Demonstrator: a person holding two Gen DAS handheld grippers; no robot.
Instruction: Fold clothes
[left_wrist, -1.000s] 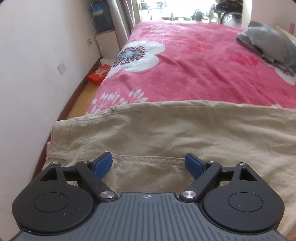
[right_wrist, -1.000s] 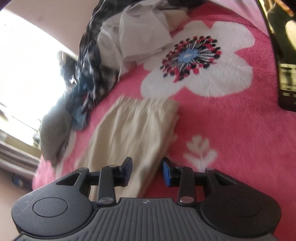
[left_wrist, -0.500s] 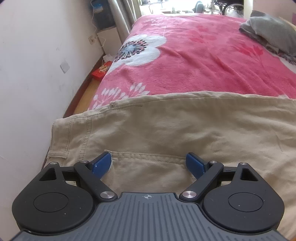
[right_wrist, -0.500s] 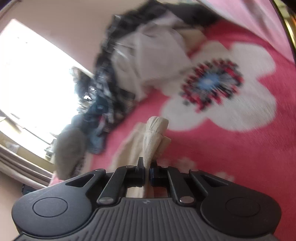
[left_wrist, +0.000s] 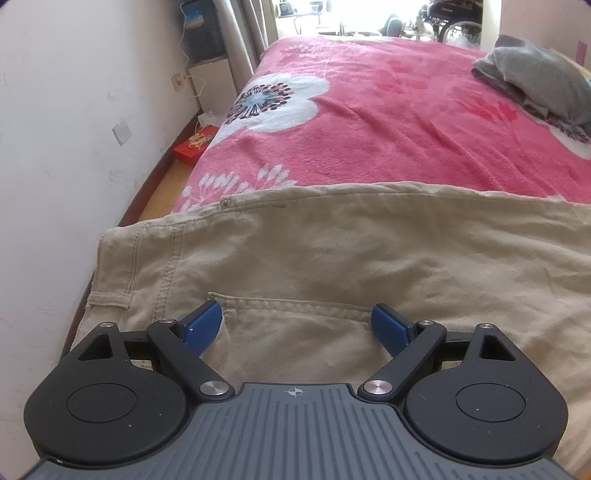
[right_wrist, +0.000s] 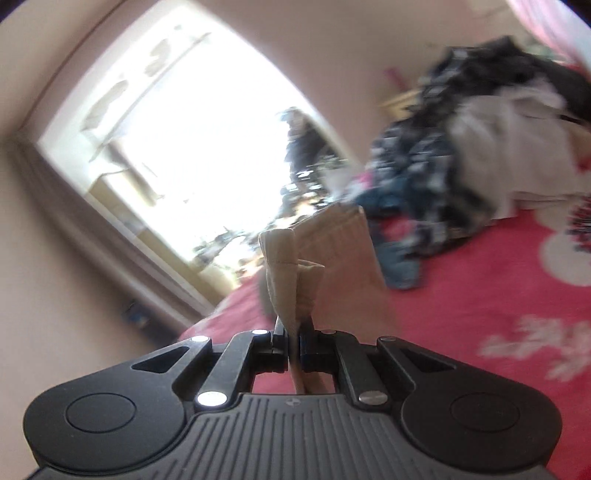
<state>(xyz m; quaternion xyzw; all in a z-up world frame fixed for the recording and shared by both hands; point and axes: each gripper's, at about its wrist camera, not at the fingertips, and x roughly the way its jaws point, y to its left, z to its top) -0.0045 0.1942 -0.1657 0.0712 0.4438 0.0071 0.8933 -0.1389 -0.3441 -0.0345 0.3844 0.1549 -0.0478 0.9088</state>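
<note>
Here the right gripper (right_wrist: 293, 347) pinches blurred beige trousers (right_wrist: 291, 280), hiding its fingers.

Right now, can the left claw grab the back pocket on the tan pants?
Probably yes. The left claw is open right over the back pocket of the tan pants, and nothing lies between them.

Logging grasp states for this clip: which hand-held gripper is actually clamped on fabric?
The right hand-held gripper: it pinches the beige trousers, while the left hand-held gripper sits spread open over their pocket.
</note>
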